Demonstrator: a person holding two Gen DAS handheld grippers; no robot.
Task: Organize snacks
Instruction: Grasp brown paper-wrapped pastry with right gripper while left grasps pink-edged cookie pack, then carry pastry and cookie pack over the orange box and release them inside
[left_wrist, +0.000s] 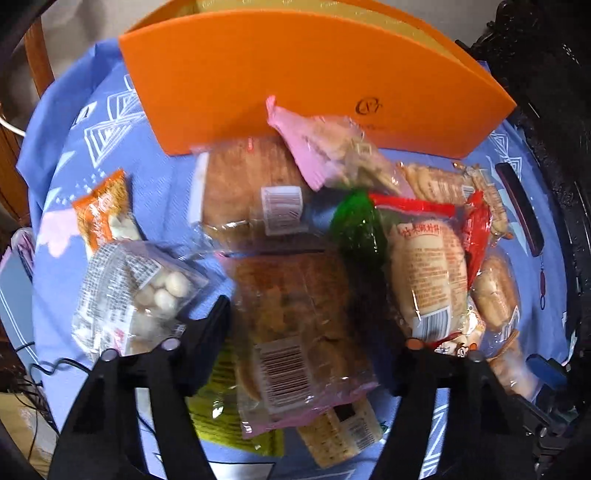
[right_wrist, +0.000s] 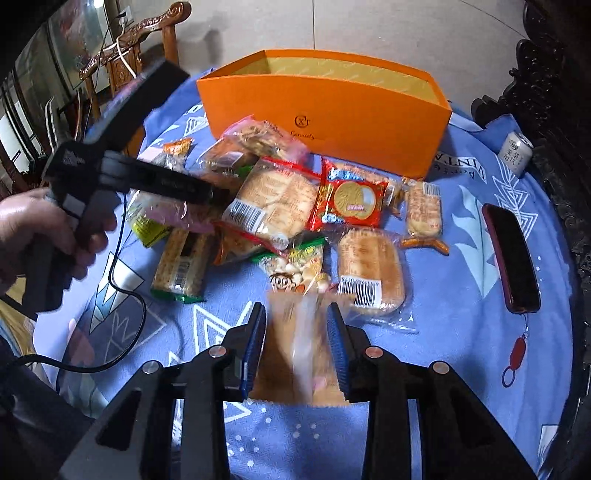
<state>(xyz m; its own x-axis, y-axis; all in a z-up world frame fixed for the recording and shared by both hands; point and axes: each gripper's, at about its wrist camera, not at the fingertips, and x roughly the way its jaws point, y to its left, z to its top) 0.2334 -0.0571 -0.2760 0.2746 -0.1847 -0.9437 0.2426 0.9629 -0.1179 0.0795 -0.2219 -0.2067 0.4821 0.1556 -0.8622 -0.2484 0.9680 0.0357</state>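
Packet (right_wrist: 295, 343), crinkly, light and slippery, sits pinched in the right tool (right_wrist: 295, 332) at lower centre; grip its sealed edge. Left tool (left_wrist: 306, 328) hangs spread over the pink-edged pastry pack (left_wrist: 295, 317), below the orange box (right_wrist: 325, 122).

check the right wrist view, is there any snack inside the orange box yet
No, the orange box shows only its bare yellow lining, with the snack packets lying on the cloth before it.
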